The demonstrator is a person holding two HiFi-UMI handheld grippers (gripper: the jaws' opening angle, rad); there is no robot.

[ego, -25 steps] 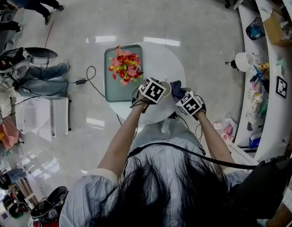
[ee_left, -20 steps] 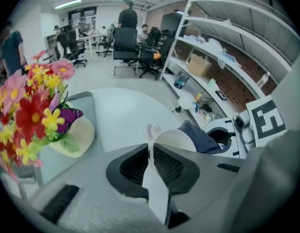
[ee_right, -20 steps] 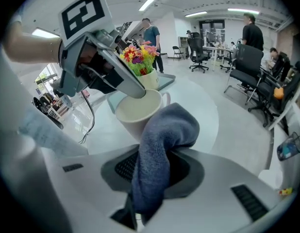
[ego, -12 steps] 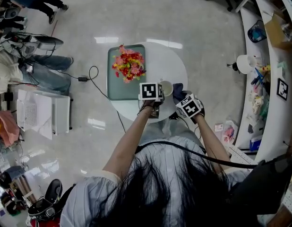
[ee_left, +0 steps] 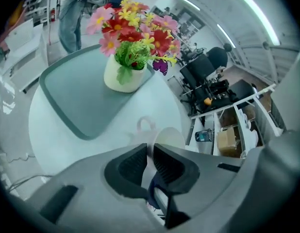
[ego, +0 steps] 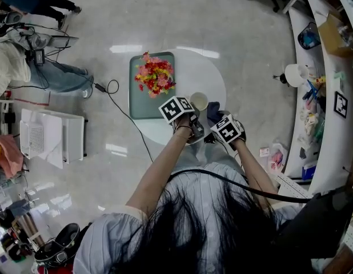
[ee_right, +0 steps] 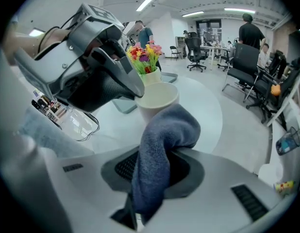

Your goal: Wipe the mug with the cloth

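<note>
I stand over a round white table (ego: 209,74) on a glossy pale floor (ego: 239,21) that mirrors the ceiling lights. A grey-green tray (ego: 137,104) lies on the table's left part, bearing a white vase of red, pink and yellow flowers (ego: 155,77). A black cable (ego: 100,88) trails over the floor beside it; further left sits a white boxy unit (ego: 51,138), perhaps a heater. A cluttered white counter (ego: 329,144) curves along my right. Ahead, black office chairs (ee_right: 244,64) stand under long strip lights (ee_right: 148,1).
</note>
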